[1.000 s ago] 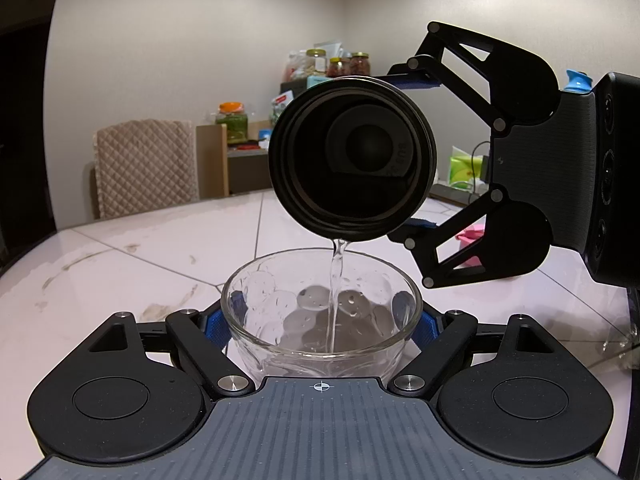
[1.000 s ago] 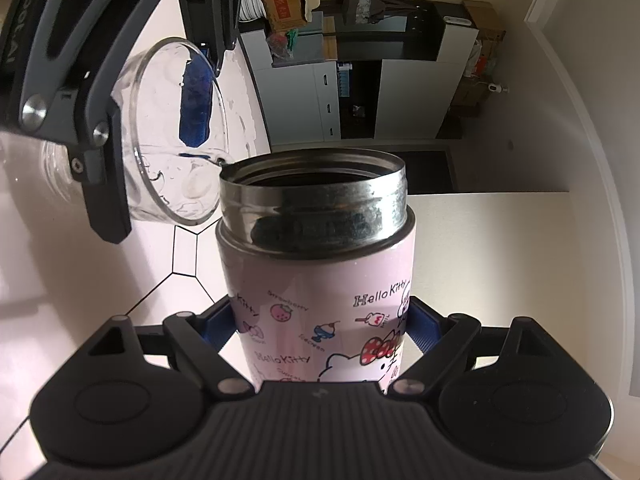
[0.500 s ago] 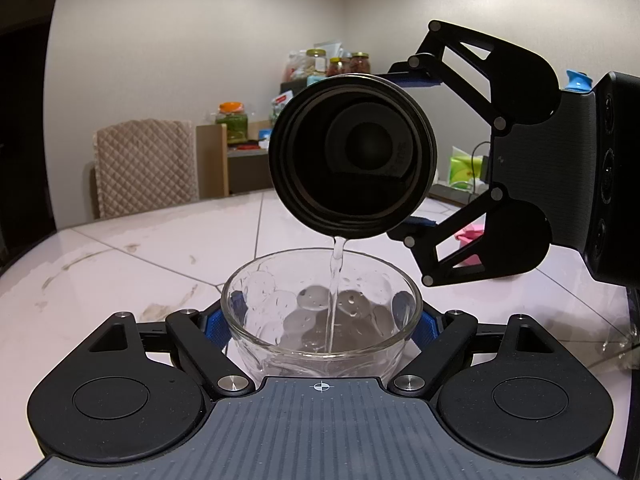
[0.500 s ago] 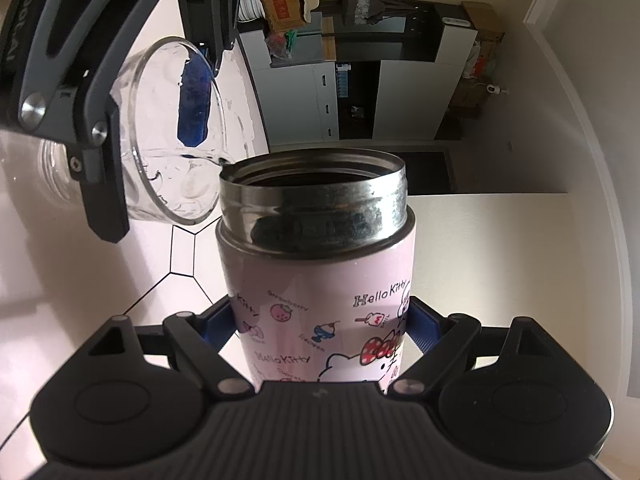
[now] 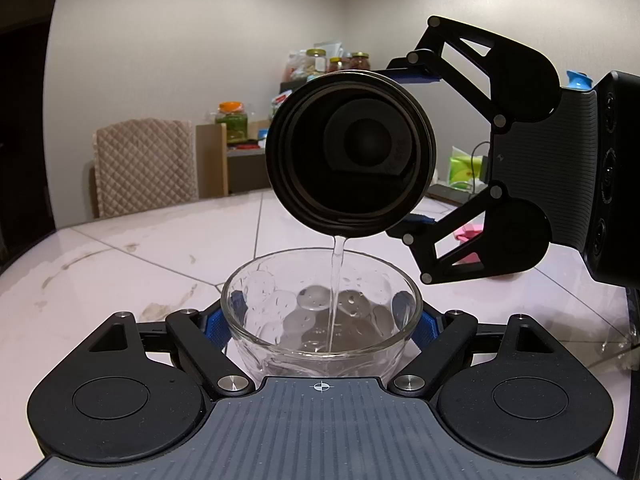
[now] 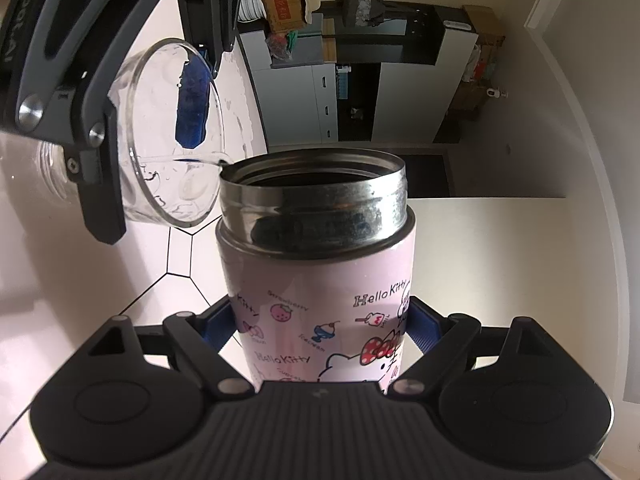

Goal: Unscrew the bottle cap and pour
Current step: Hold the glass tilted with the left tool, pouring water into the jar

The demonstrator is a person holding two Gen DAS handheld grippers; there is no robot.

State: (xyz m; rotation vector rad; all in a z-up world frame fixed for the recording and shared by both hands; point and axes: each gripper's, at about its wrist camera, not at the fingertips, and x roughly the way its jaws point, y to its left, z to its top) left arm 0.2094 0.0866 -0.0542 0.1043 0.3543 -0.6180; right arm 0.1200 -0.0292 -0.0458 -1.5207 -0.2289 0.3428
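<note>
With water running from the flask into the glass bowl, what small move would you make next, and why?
Probably hold the tilt of the flask steady in the right gripper. A thin stream of water drops from its lower rim well inside the glass bowl, which the left gripper grips, and the bowl looks far from full, so there seems no need to change anything.

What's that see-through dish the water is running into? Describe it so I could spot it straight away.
Start at the pale marble table; just above it the left gripper clamps a clear glass bowl between blue pads. The pink Hello Kitty bottle, tipped in the right gripper, sends a thin stream of water into it. It is the only transparent vessel there, with round dimples in its wall.
</note>
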